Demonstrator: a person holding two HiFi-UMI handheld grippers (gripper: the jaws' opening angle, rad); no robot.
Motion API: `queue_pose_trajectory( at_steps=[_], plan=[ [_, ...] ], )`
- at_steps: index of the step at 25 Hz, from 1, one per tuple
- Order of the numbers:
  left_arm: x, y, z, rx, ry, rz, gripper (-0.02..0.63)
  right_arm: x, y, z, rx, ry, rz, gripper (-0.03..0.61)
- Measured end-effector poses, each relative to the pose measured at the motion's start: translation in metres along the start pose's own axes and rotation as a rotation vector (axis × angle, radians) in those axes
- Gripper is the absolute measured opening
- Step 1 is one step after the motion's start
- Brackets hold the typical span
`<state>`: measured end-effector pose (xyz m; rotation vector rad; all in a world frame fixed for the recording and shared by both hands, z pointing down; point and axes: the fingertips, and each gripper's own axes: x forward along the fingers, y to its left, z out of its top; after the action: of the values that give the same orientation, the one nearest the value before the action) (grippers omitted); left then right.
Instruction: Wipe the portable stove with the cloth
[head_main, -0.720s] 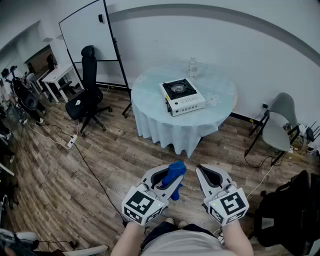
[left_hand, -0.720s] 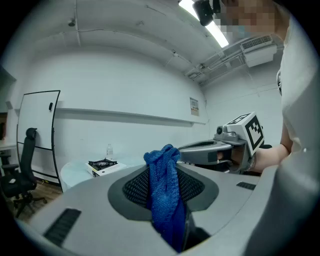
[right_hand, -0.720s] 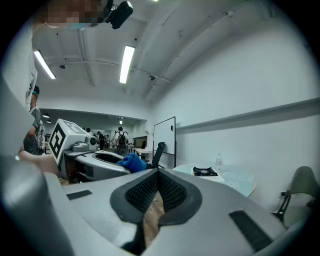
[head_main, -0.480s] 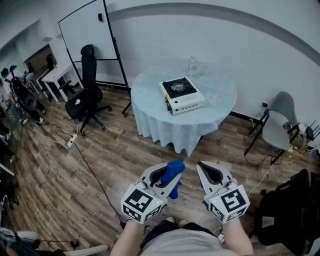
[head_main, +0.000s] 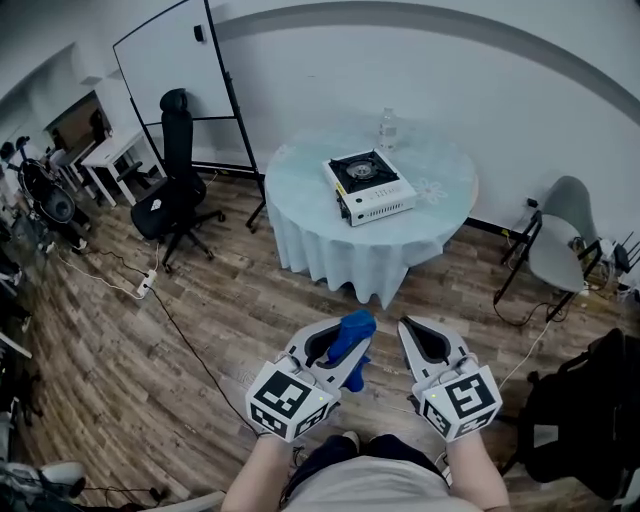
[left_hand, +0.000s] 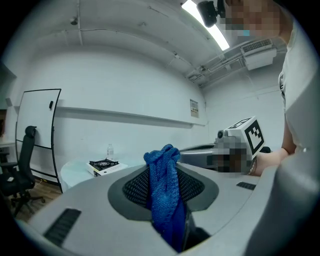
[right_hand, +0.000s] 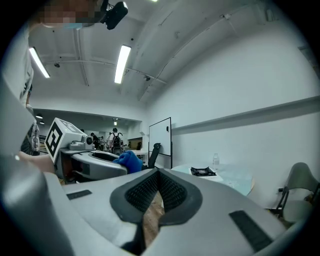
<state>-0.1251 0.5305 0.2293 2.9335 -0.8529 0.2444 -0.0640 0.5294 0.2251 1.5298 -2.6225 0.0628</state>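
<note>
Wooden floor (head_main: 200, 330) fills most of the head view, and the person stands on it at some distance from the work place. Ahead stands a round desk (head_main: 440, 175) with a pale cover that hangs down on all sides. A black office chair (head_main: 175, 170) and a whiteboard (head_main: 170, 80) stand to its left, and a grey chair (head_main: 560, 245) stands to its right.

On the desk lies the portable stove (head_main: 369, 187), a white box with a black burner on top. It sits near the middle of the desk, a little turned, with its long white side facing the person. A clear bottle (head_main: 388, 128) stands just behind it.

Both claws are held low, close to the body and side by side. The left claw (head_main: 345, 350) is clamped on the blue cloth (head_main: 356, 325), which is bunched between the pads and stands up above them. The right claw (head_main: 425, 340) is closed, with nothing between its pads.

The stove lies straight ahead of the two claws and well apart from them, with open floor between. It seems to lie about as far from one claw as from the other, but the left one carries the cloth. Wiping cannot start from here; probably the person must first walk to the desk, then bring the left claw down over the top of the stove.
</note>
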Motion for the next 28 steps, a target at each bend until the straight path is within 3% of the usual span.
queue_pose_trajectory(
  at_steps=[3,10,14,23,28],
  plan=[
    [-0.003,0.009,-0.004,-0.022,-0.01,-0.004,0.144,0.008,0.014,-0.005,0.005,0.008,0.043,0.021],
    [0.001,0.03,-0.012,-0.031,0.0,-0.014,0.144,0.022,0.008,-0.007,0.019,0.023,-0.041,0.021],
    [0.014,0.04,-0.013,-0.045,-0.002,-0.031,0.144,0.041,-0.003,-0.005,0.013,0.017,-0.034,0.021],
    [0.075,0.097,-0.007,-0.074,-0.016,-0.043,0.144,0.114,-0.068,-0.019,0.006,0.05,0.007,0.021],
    [0.117,0.139,0.005,-0.096,-0.019,-0.008,0.144,0.159,-0.112,-0.023,-0.008,0.07,0.03,0.021]
  ],
)
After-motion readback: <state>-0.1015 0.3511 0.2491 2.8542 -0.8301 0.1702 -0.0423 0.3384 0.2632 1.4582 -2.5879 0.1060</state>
